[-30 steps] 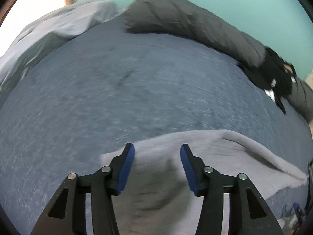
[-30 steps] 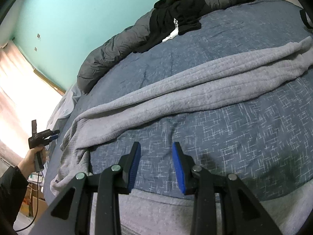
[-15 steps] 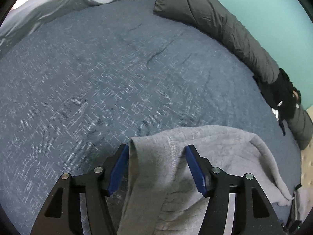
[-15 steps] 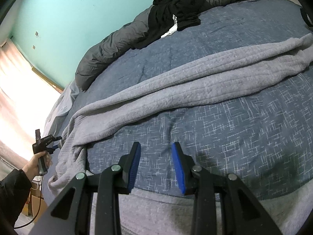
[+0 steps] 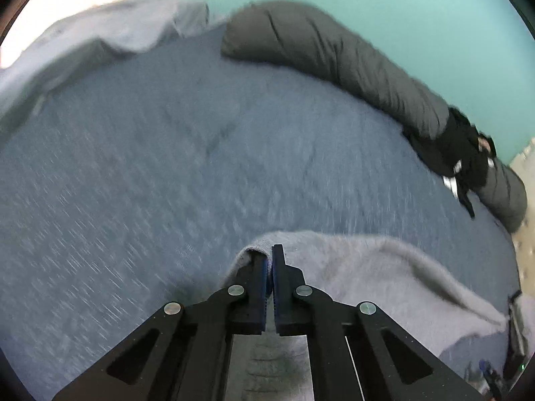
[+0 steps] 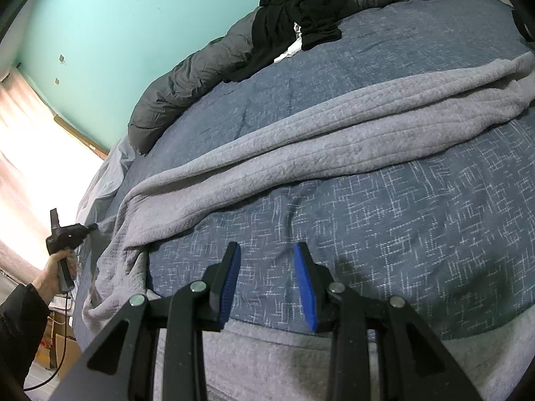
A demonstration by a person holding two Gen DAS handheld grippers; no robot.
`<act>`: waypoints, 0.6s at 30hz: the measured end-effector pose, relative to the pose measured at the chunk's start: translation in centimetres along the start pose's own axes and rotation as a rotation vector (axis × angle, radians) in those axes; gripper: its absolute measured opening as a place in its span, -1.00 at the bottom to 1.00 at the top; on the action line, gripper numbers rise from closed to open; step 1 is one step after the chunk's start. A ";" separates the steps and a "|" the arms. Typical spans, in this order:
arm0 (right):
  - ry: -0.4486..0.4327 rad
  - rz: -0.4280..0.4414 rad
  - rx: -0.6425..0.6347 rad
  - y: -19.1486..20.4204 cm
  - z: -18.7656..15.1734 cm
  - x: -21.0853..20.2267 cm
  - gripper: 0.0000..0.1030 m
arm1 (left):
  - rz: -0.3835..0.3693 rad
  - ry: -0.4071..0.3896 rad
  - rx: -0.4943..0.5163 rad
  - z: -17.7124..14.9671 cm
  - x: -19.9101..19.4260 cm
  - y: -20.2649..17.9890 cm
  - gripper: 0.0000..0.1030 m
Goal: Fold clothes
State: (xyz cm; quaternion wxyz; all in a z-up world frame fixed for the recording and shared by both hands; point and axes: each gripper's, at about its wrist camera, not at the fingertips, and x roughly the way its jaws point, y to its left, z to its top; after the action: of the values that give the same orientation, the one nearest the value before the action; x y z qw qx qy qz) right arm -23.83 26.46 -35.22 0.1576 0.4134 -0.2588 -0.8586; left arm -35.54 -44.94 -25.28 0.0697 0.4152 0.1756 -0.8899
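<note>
A long grey knitted garment lies bunched in a band across the blue patterned bedspread. Its near end rises to my left gripper, which is shut on the cloth's hemmed edge. In the right wrist view that left gripper sits at the bed's far left corner in a person's hand, with the cloth drawn taut to its tips. My right gripper hovers open over bare bedspread with nothing between its fingers. More grey cloth lies just under it at the bed's near edge.
A rolled dark grey duvet runs along the teal wall, with black clothes heaped on it. A pale sheet lies crumpled at the far corner by the bright window. Cardboard boxes stand on the floor at the left.
The left jaws have snapped shut on the grey cloth's edge that lay between them, and the left view has swung and blurred. The right gripper has not moved.
</note>
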 end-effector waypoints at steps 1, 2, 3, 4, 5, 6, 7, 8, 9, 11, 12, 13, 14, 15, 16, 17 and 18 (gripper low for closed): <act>-0.001 0.001 0.002 0.0 0.0 0.0 -0.36 | 0.016 -0.035 0.004 0.6 -0.8 -0.1 -0.96; -0.003 0.001 0.002 0.0 0.0 -0.1 -0.36 | 0.027 -0.050 0.005 1.2 -1.1 -0.1 -0.96; -0.004 0.001 0.000 0.0 0.0 -0.1 -0.36 | 0.038 -0.064 0.006 1.9 -1.3 -0.1 -0.96; -0.005 0.000 -0.002 0.1 0.0 -0.1 -0.36 | 0.048 -0.079 0.007 2.5 -1.6 -0.1 -0.96; -0.006 0.000 -0.004 0.2 0.0 -0.1 -0.36 | 0.058 -0.076 0.010 3.1 -1.6 -0.2 -0.96; -0.005 0.000 -0.007 0.2 0.0 -0.1 -0.36 | 0.070 -0.079 0.019 3.7 -1.4 -0.4 -0.96; -0.004 -0.002 -0.009 0.2 0.0 0.0 -0.36 | 0.075 -0.079 0.023 4.1 -1.2 -0.6 -0.96; -0.002 -0.003 -0.011 0.2 0.0 0.0 -0.36 | 0.080 -0.078 0.027 4.6 -0.9 -0.7 -0.96; 0.000 -0.005 -0.013 0.1 0.0 0.1 -0.36 | 0.085 -0.078 0.031 5.0 -0.7 -0.9 -0.96; 0.003 -0.010 -0.011 -0.1 0.0 0.3 -0.36 | 0.100 -0.071 0.023 5.9 0.1 -1.0 -0.96; 0.005 -0.012 -0.010 -0.2 0.0 0.4 -0.36 | 0.108 -0.054 0.012 5.9 0.7 -0.9 -0.96; 0.007 -0.015 -0.009 -0.3 0.0 0.5 -0.36 | 0.117 -0.038 0.002 6.0 1.3 -0.7 -0.96; 0.009 -0.018 -0.009 -0.4 -0.1 0.5 -0.36 | 0.126 -0.020 -0.003 5.7 2.1 -0.6 -0.95; 0.010 -0.020 -0.009 -0.5 -0.1 0.6 -0.36 | 0.136 -0.002 -0.008 5.5 2.9 -0.5 -0.95; 0.011 -0.021 -0.008 -0.6 -0.1 0.6 -0.36 | 0.145 0.016 -0.013 5.2 3.7 -0.4 -0.93; 0.013 -0.021 -0.007 -0.6 -0.1 0.7 -0.36 | 0.154 0.035 -0.018 5.0 4.5 -0.3 -0.92; 0.013 -0.021 -0.007 -0.6 -0.1 0.7 -0.36 | 0.161 0.043 -0.022 4.7 4.7 -0.1 -0.92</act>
State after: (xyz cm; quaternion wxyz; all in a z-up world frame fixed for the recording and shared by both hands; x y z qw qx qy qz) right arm -24.22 26.55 -36.03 0.1518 0.4212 -0.2503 -0.8584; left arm -41.97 -46.46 -26.07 0.1417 0.4461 0.1529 -0.8703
